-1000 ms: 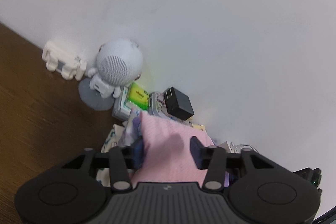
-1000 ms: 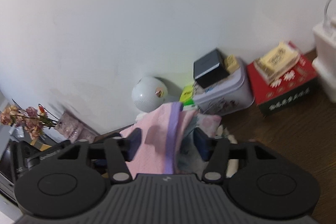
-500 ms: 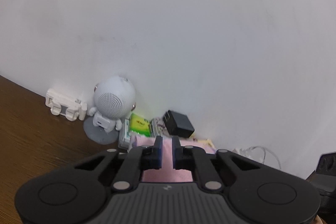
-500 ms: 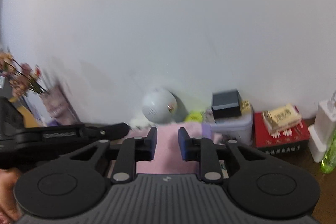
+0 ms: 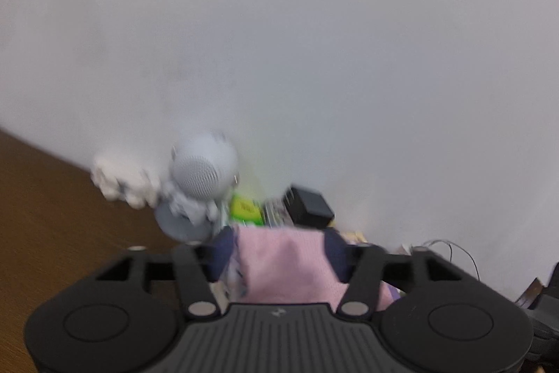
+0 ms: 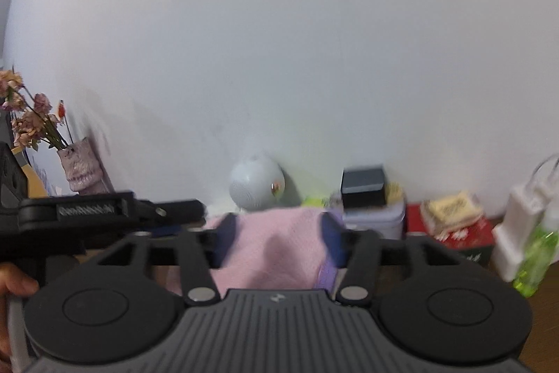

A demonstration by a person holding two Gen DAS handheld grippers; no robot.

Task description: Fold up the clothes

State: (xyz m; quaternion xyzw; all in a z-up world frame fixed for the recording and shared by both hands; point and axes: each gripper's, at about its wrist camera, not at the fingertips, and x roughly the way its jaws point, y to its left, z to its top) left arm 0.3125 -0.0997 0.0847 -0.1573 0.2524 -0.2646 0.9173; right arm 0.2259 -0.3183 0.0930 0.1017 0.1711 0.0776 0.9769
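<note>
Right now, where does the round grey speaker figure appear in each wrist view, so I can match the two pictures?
Left wrist view: the round grey speaker figure stands left of centre, against the white wall, beyond the pink cloth.
Right wrist view: it sits near centre, just above the pink cloth.
Shared landmark: the black box, to its right in both.

My left gripper [image 5: 277, 254] points a little downward toward the white wall [image 5: 314, 58], its jaws opening with pink cloth [image 5: 286, 264] between them. My right gripper [image 6: 276, 242] faces the same wall, jaws opening too, cloth in the gap. My left hand [image 6: 14, 285] shows at the right view's left edge.
</note>
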